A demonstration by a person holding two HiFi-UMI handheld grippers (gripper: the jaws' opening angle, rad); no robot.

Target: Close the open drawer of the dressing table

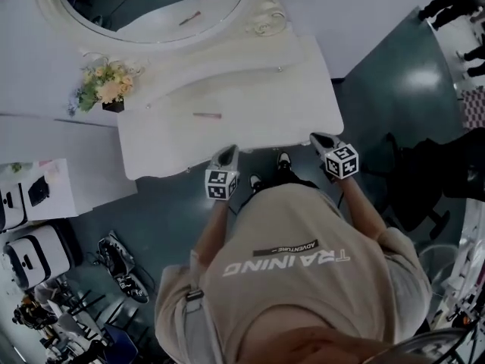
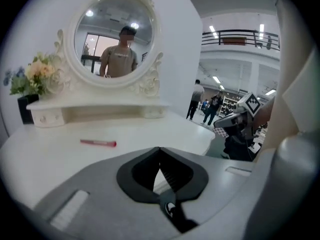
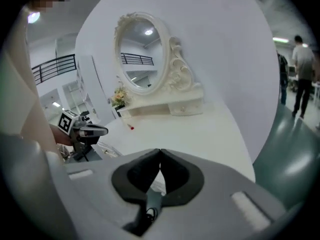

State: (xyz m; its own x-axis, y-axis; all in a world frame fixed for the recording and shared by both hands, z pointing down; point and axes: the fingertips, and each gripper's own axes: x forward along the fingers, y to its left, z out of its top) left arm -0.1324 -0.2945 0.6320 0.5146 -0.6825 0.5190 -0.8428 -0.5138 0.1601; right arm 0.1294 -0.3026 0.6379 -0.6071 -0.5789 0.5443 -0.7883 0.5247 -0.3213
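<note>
Head view – both grippers at the front edge, drawer front not visible

Left gripper [image 1: 228, 152] and right gripper [image 1: 317, 138] both point at the front edge of the white, curved-front dressing table [image 1: 258, 101], one towards each end of that edge. The tips look to be at or just under the edge; contact cannot be confirmed.

Jaw state: in the left gripper view the dark pads meet at their tips, with nothing between them. The right gripper view shows the same. Both are empty, so I judge this to be a push rather than a grasp.

Drawer: it should sit directly ahead of and below the two tips, under the tabletop. No drawer front juts past the edge in any view, so it is probably nearly or fully home. This is a judgement only.

Technique: keep both tips level on the drawer front and press evenly, straight along the runners. Uneven force could skew and jam it. Stop once the front is flush.

Also noted: a slim pink-red stick [image 1: 206, 115] lies on the tabletop ahead of the left gripper. Farther ahead is a white-framed oval mirror [image 1: 151, 10], with a pale bouquet in a dark pot [image 1: 106, 88] to its left.
</note>
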